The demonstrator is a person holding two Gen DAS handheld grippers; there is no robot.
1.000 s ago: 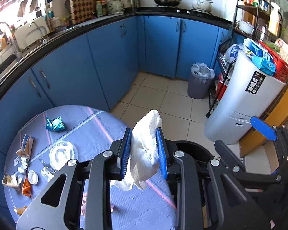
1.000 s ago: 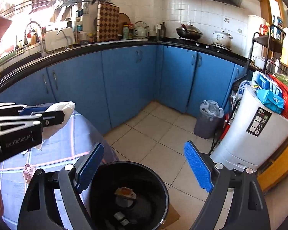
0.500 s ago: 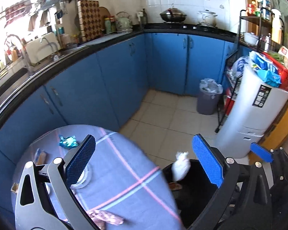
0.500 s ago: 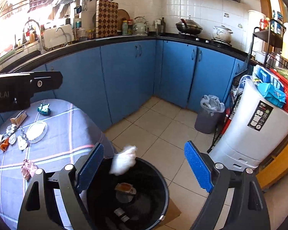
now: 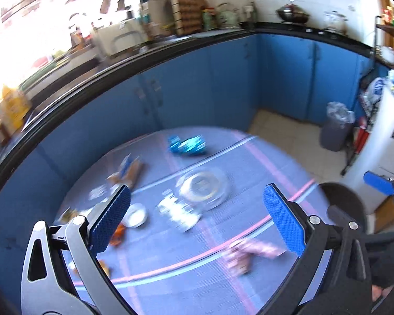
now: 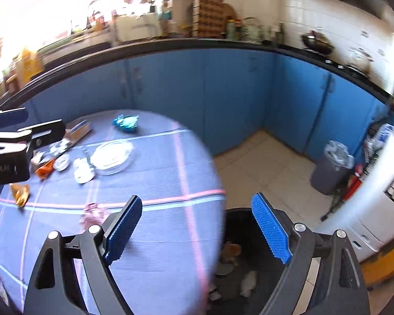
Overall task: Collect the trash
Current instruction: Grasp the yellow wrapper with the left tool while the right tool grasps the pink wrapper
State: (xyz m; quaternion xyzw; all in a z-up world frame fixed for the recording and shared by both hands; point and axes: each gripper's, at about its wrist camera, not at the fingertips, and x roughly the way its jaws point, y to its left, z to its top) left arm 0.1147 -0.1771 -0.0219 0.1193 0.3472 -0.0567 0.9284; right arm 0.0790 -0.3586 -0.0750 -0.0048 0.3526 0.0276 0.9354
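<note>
The left gripper (image 5: 197, 218) is being held wide open, empty, over the table (image 5: 186, 288); a pink wrapper (image 5: 247, 252) is lying at 5 o'clock. The right gripper (image 6: 197, 231) is likewise being held open and empty, the black bin (image 6: 239, 270) at 5 o'clock.

Home kitchen | blue cabinets (image 6: 223, 92), wok (image 5: 293, 14) (on counter), tiled walls

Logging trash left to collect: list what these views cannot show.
- Left wrist: small white scraps are motion-blurred; type unreadable.
- Left wrist: orange wrapper sits partly behind the left tool finger.
- Right wrist: black bin contents are dim and partly hidden by the tablecloth edge.
</note>
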